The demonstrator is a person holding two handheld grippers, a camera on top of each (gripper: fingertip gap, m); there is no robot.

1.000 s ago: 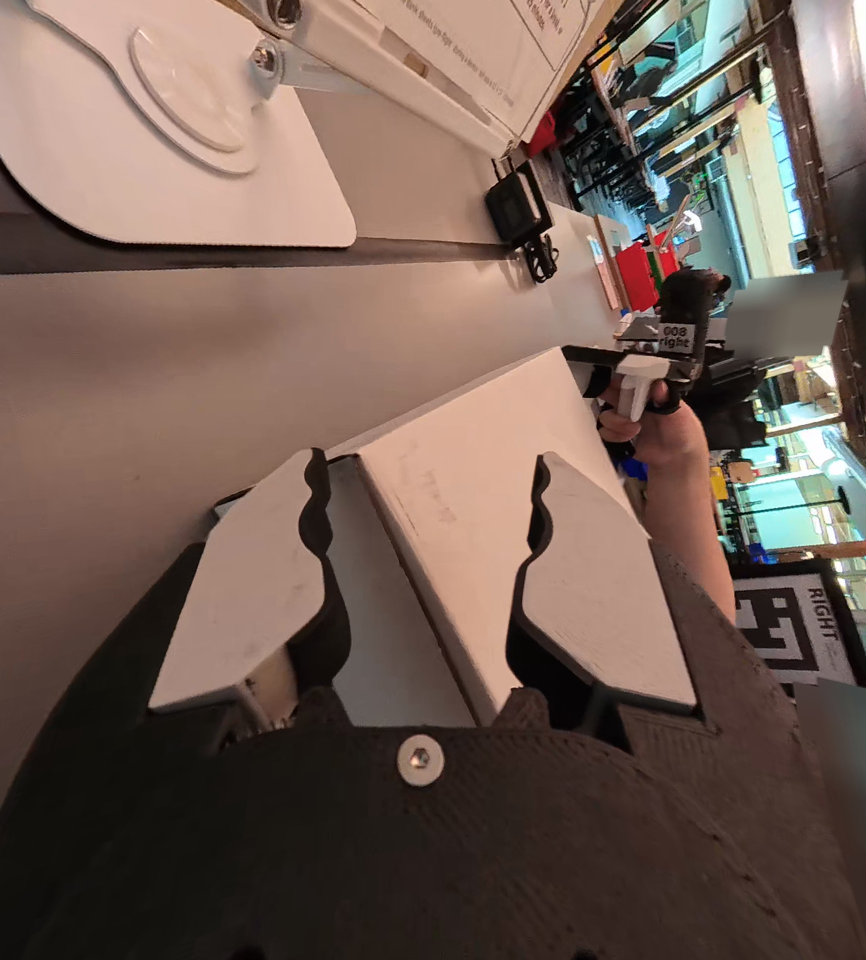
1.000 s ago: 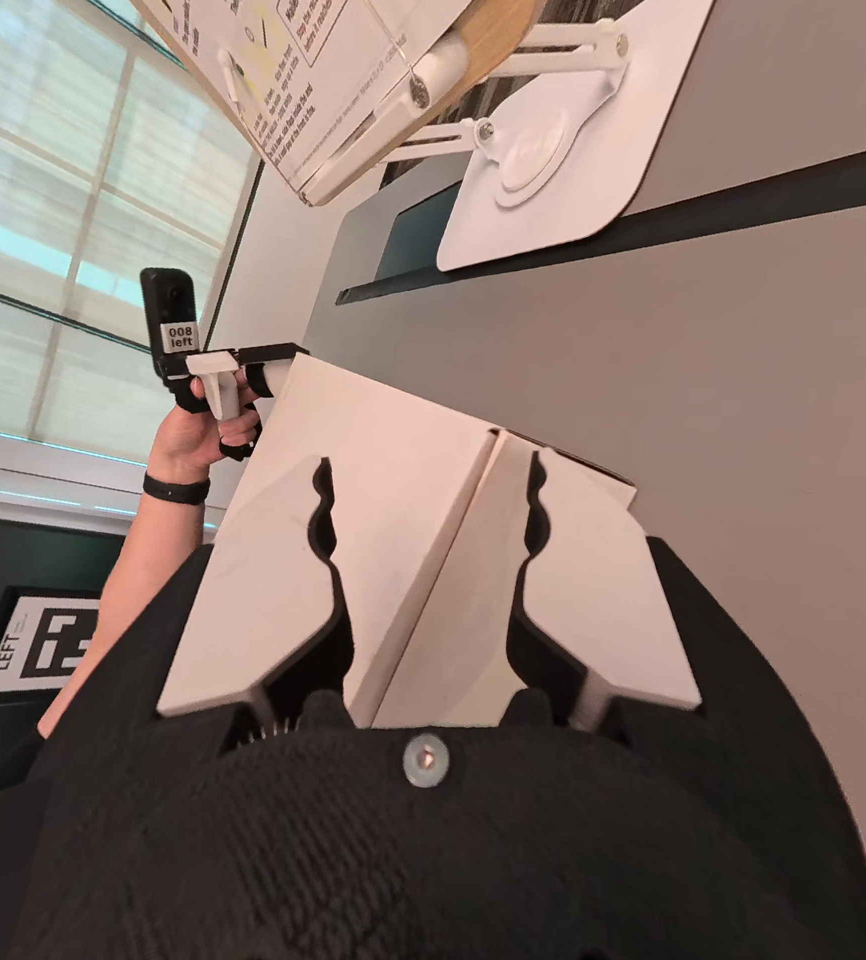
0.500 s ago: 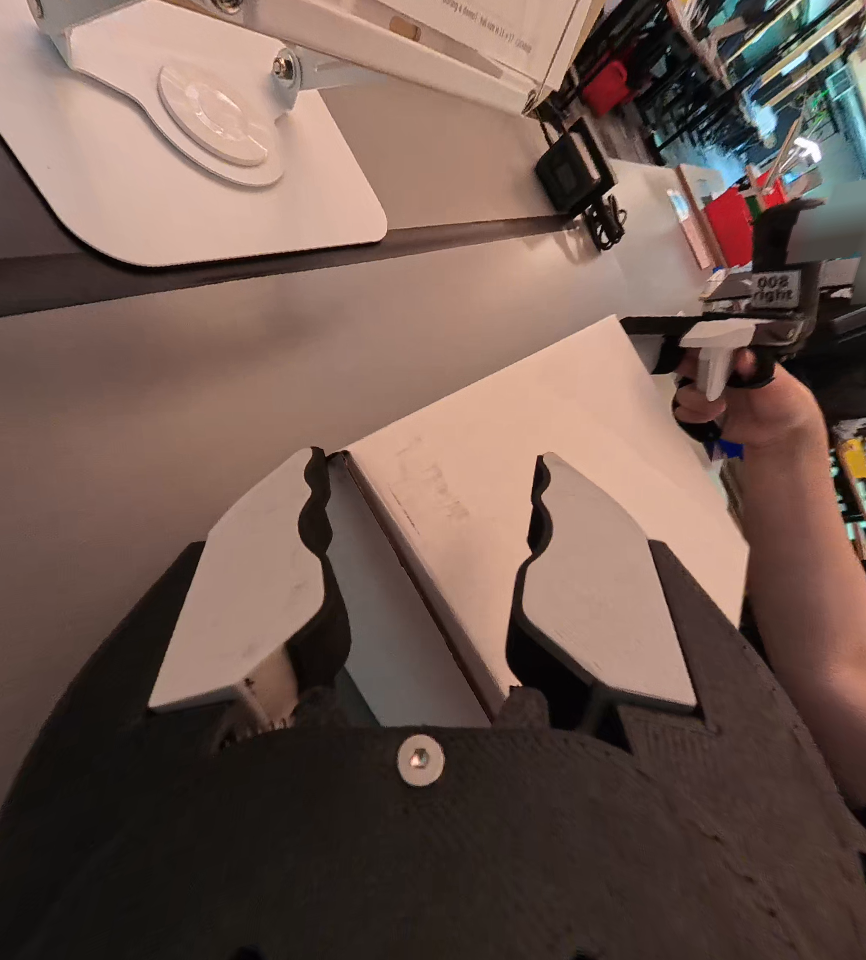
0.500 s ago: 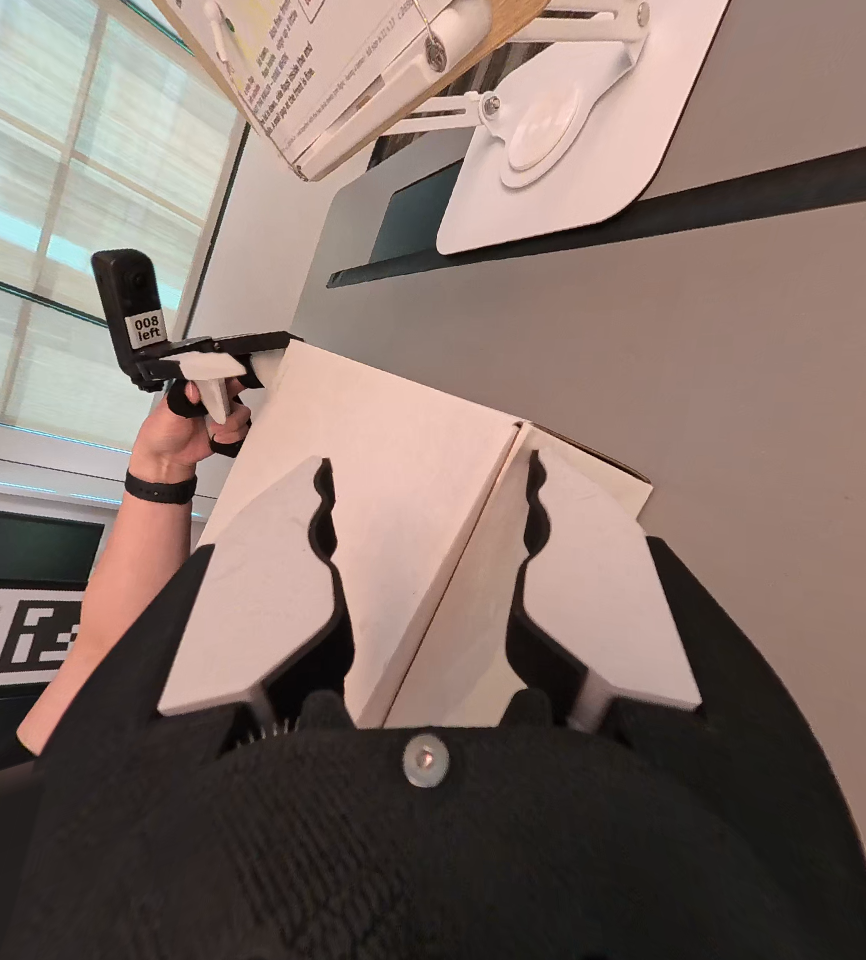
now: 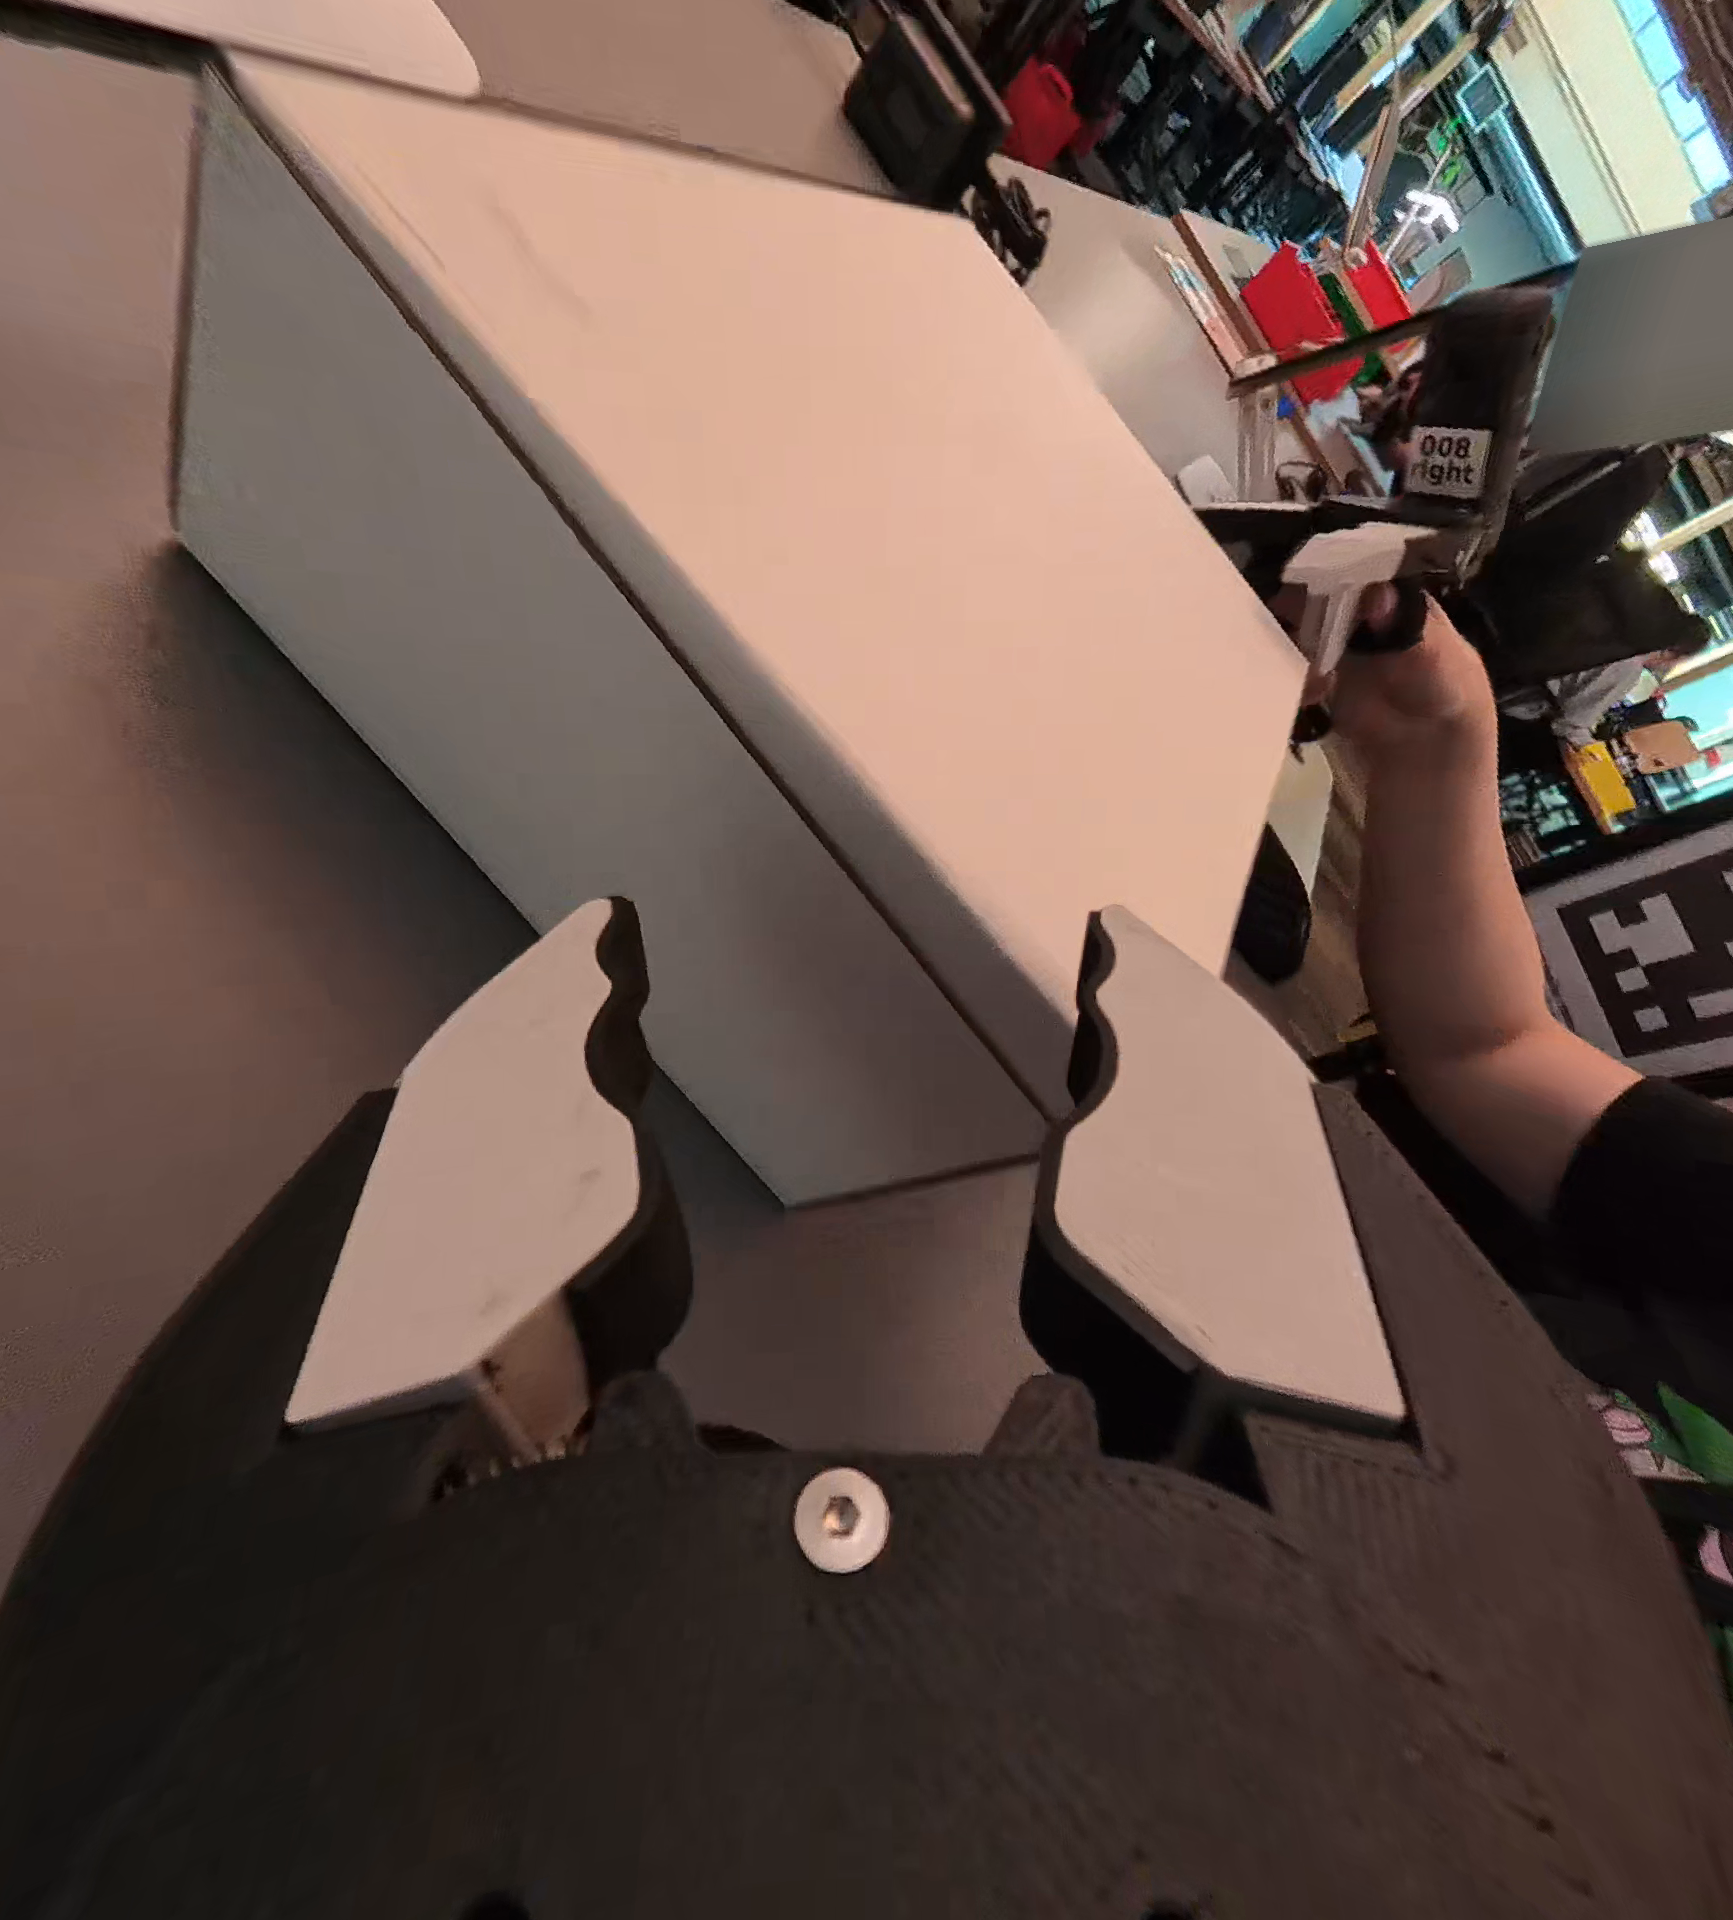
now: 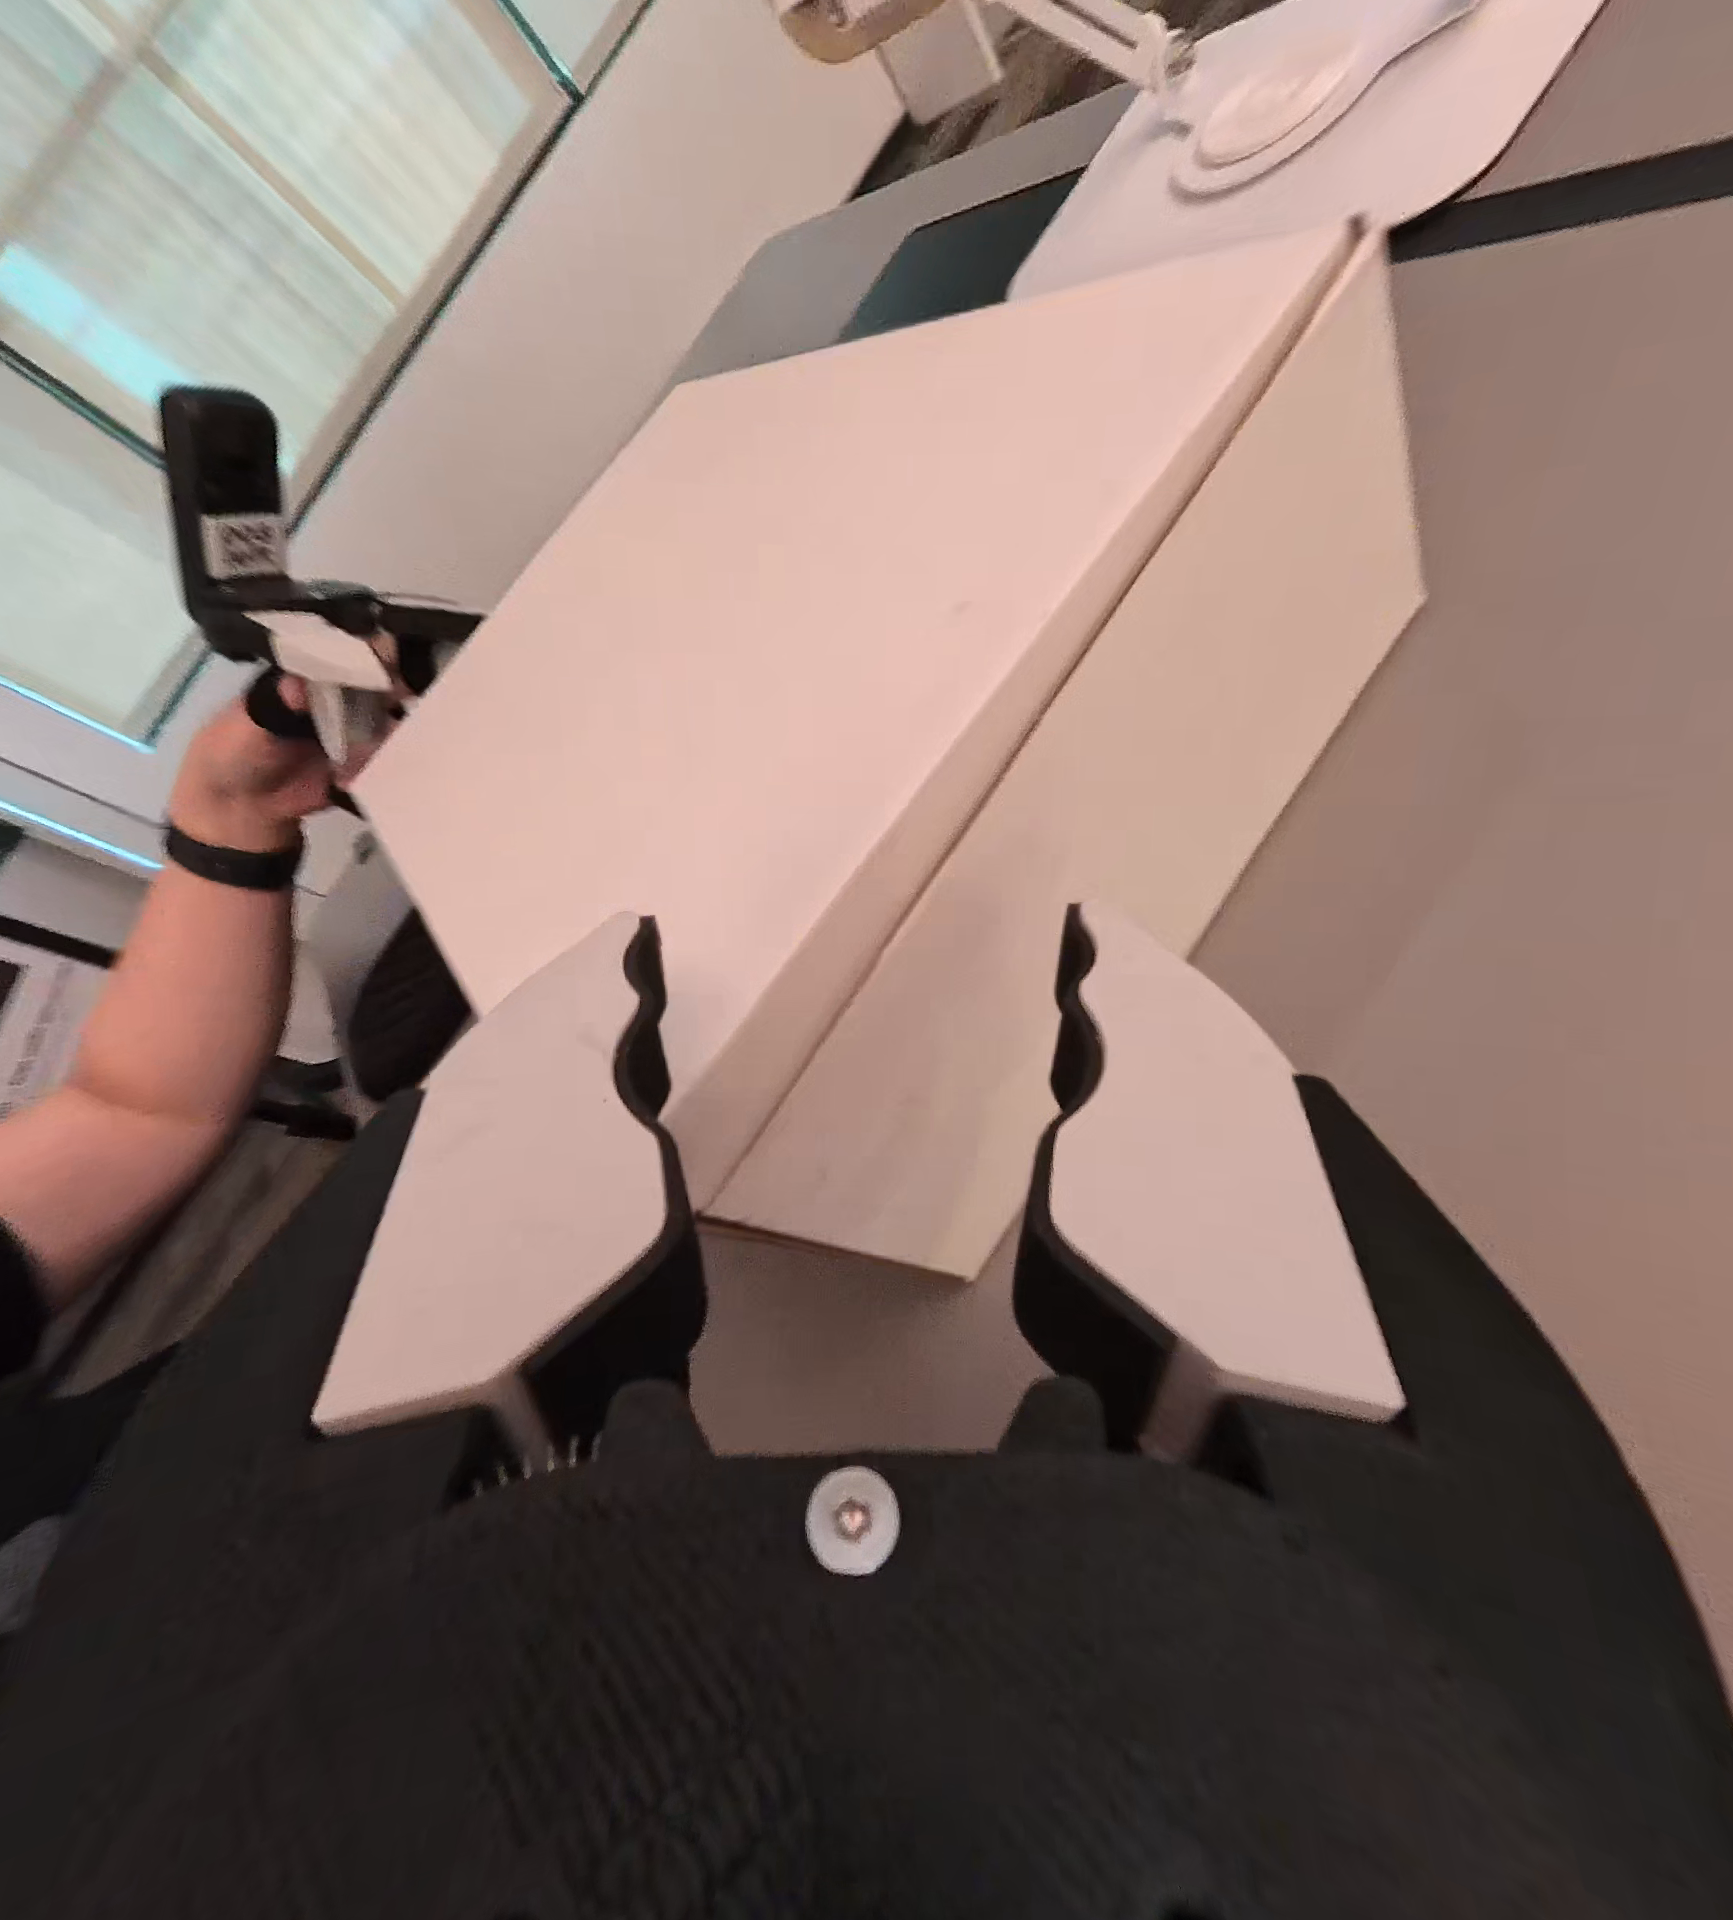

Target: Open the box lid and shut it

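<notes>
A white cardboard box [image 5: 789, 499] sits on the grey table with its lid lying flat on top; it also shows in the right wrist view [image 6: 789, 675]. My left gripper [image 5: 862, 920] is open, and the box's near left end shows between its fingers, ungripped. My right gripper [image 6: 857, 925] is open at the box's right end, also holding nothing. Each gripper shows far off in the other's view, the right one [image 5: 1361, 551] and the left one [image 6: 342, 634], at opposite ends of the box.
The grey table [image 5: 62, 831] extends around the box. A white stand base [image 6: 1257, 114] lies behind the box. A black device [image 5: 903, 94] sits farther back. The person's arm [image 5: 1444, 883] and a black-and-white marker board [image 5: 1693, 956] are at the right.
The raised lid has come down flat onto the box. Both grippers, which straddled the lid's edges, have drawn back from the box and stay open.
</notes>
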